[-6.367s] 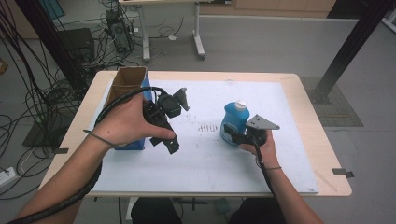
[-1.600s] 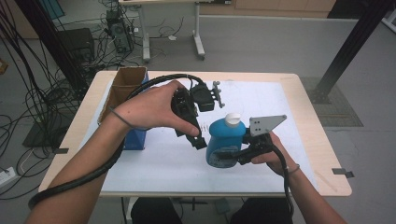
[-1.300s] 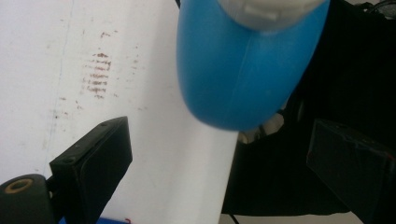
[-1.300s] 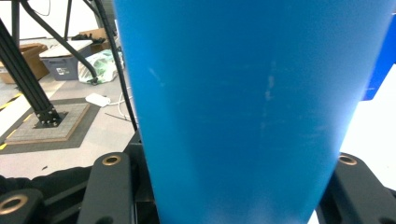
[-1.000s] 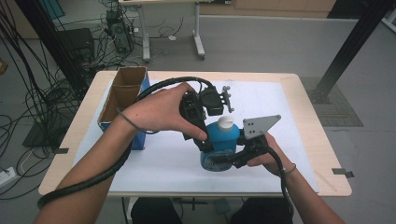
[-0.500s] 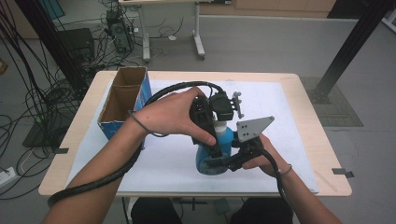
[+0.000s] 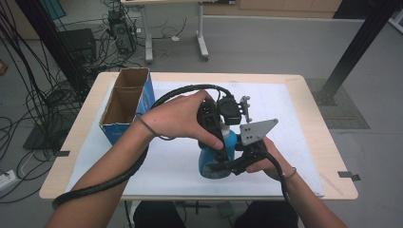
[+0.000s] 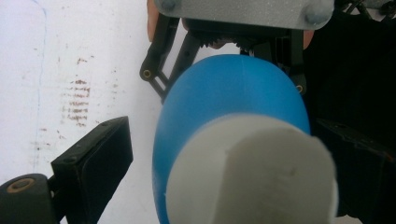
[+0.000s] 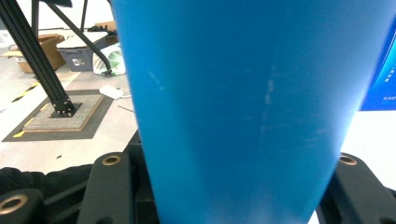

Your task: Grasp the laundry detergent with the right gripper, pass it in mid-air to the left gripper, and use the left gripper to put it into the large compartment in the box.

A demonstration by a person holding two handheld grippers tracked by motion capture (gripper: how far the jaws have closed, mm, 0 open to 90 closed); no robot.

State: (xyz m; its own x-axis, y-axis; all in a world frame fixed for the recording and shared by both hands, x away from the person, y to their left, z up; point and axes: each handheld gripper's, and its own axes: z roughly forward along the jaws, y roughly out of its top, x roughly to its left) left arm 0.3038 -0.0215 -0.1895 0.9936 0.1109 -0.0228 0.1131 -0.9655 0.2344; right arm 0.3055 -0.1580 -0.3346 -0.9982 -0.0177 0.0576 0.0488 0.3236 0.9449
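Bottle (image 7: 216, 159) and both tongs are seen nearer the desk's (image 7: 304, 102) front edge than half a second earlier. The blue body is clamped by the right tongs (image 9: 233, 186); the white cap (image 8: 252, 172) sits between the open left tongs (image 8: 224, 163). The long axis is held roughly upright, cap uppermost.

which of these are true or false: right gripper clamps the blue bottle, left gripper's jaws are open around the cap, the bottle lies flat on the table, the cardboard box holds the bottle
1. The right gripper clamps the blue bottle: true.
2. The left gripper has its jaws open around the white cap: true.
3. The bottle lies flat on the table: false, it stands upright.
4. The cardboard box holds the bottle: false, the bottle stands apart from the box, on the white sheet.
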